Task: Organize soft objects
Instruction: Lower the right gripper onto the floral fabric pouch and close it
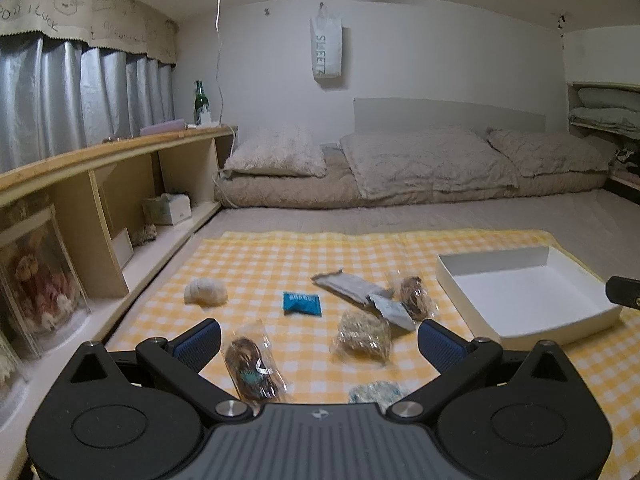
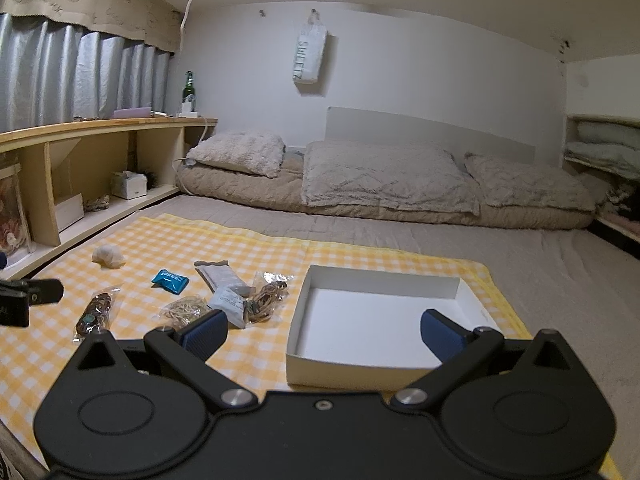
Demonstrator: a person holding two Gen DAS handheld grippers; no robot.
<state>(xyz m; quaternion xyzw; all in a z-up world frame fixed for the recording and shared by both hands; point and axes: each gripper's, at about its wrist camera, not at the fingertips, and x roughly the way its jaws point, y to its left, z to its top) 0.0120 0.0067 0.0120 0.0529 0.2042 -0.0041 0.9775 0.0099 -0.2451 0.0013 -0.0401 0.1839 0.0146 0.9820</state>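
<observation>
Both grippers spread wide, empty: left gripper (image 1: 318, 342) view alone shows pale blue-white packet (image 1: 374, 392) at its base; right gripper (image 2: 324, 330) overlooks white box (image 2: 340, 374).

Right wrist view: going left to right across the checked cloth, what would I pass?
White bundle → blue packet → long grey packet → clear bag of brown cords → white box.
</observation>
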